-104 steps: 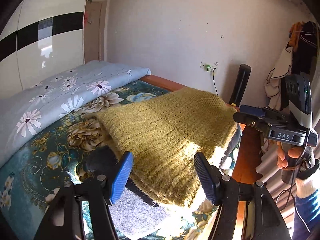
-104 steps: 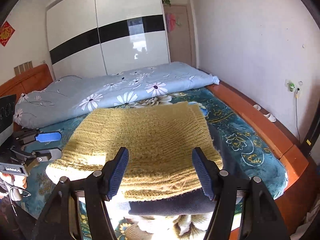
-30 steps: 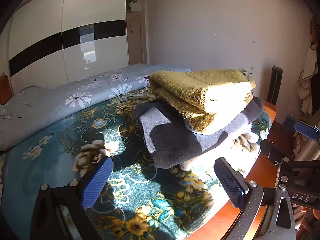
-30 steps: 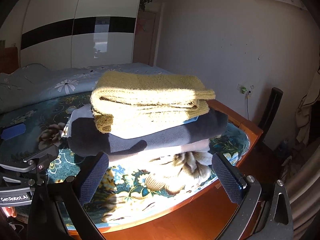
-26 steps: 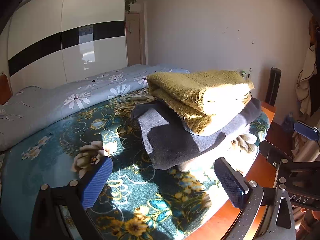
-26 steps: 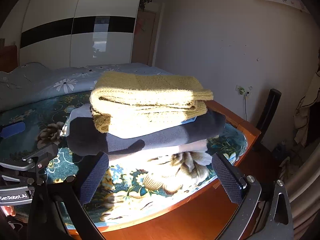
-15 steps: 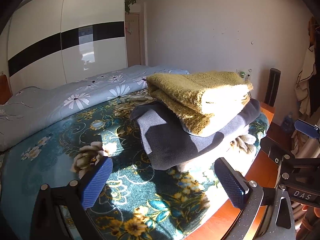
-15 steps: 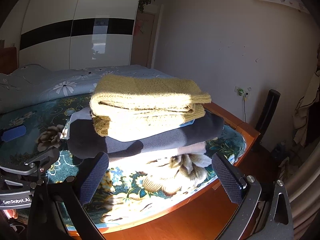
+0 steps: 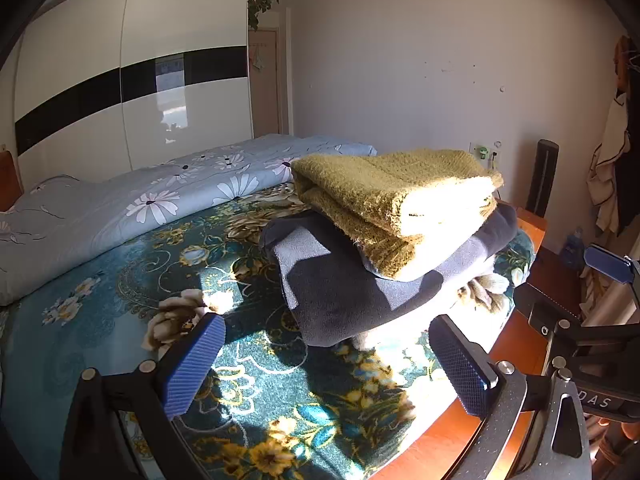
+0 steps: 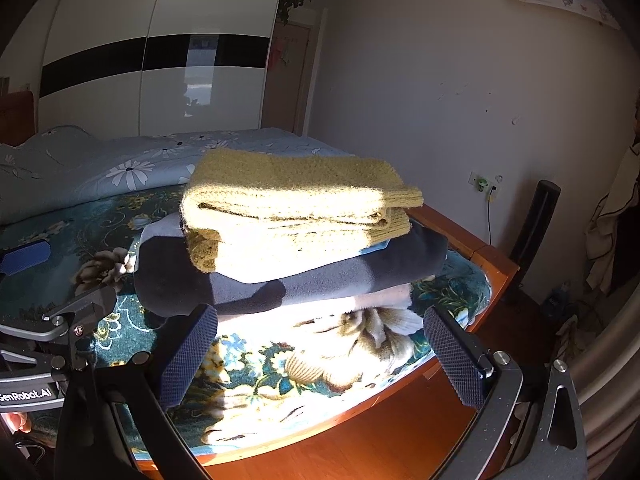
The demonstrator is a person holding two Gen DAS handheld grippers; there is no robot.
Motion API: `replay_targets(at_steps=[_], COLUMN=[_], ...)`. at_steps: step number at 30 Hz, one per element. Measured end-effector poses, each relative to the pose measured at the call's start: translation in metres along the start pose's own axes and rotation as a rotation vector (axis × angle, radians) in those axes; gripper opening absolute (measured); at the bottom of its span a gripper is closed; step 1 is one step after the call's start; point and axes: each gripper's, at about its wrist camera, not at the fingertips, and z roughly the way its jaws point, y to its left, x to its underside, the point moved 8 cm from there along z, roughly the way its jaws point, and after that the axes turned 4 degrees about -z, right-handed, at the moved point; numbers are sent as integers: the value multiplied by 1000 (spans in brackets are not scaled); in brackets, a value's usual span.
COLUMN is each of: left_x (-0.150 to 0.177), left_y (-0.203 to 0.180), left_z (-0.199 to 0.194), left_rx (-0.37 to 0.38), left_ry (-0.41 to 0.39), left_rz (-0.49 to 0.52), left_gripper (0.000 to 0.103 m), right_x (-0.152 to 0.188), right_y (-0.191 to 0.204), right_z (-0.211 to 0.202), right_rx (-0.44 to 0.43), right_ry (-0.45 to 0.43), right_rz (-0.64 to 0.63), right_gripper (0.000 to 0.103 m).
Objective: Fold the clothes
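A folded mustard-yellow knit sweater [image 9: 396, 196] lies on top of a folded dark grey garment [image 9: 340, 284] at the corner of the bed. Both also show in the right wrist view, the sweater [image 10: 296, 208] above the grey garment [image 10: 320, 276], with a pale garment [image 10: 384, 296] under them. My left gripper [image 9: 326, 356] is open and empty, held back from the stack over the floral bedspread. My right gripper [image 10: 320, 344] is open and empty, below and in front of the stack. Each gripper shows at the edge of the other's view.
The teal floral bedspread [image 9: 120, 280] covers the bed. A rolled light-blue daisy quilt [image 9: 140, 208] lies along the far side. The orange wooden bed frame [image 10: 472, 240] borders the corner. A white wardrobe [image 9: 132, 92] stands behind. Clothes hang at the far right [image 9: 612, 184].
Over 3.5 s both grippers pulled back from the sweater and opened wider, and the views dropped to the stack's side. In the last second little moved.
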Motion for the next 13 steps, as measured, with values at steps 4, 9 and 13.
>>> replay_targets(at_steps=[4, 9, 13], left_x=[0, 0, 1], left_y=[0, 2, 3], left_z=[0, 1, 2], left_rx=[-1, -1, 1], left_ry=[1, 9, 10], left_rz=[0, 0, -4], left_gripper=[103, 103, 103], right_x=[0, 2, 1], right_y=[0, 1, 1], right_z=[0, 1, 2], right_rx=[-1, -4, -1], right_ry=[0, 8, 10], right_rz=[-1, -6, -6], right_gripper=[103, 103, 103])
